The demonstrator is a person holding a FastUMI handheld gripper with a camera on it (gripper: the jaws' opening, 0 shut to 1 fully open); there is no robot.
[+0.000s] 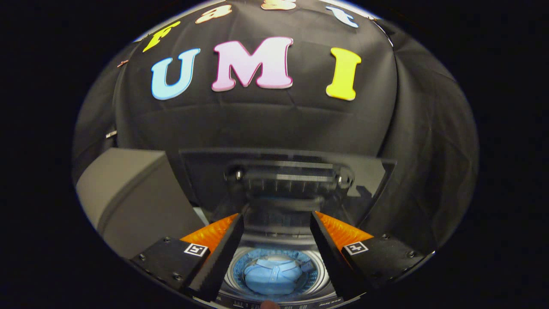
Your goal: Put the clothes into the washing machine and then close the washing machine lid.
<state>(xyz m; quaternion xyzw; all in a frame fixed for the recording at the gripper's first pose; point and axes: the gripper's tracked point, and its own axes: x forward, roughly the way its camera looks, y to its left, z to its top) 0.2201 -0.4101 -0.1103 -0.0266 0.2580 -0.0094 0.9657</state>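
Note:
A blue shirt (272, 274) lies folded inside the round drum (316, 274) of the top-loading washing machine, below and between my fingers. The machine's dark glass lid (287, 171) stands raised, leaning back just ahead of the fingertips. My gripper (276, 221) hovers above the drum opening with its fingers spread wide and nothing between them. The left fingertip (231, 234) and the right one sit close to the lid's lower edge without clearly touching it.
A grey boxy object (133, 197) stands to the left of the machine. The black cloth wall (257, 124) hangs right behind the lid. The machine's control strip (283, 304) runs along its near edge, with a fingertip of a person (269, 305) at it.

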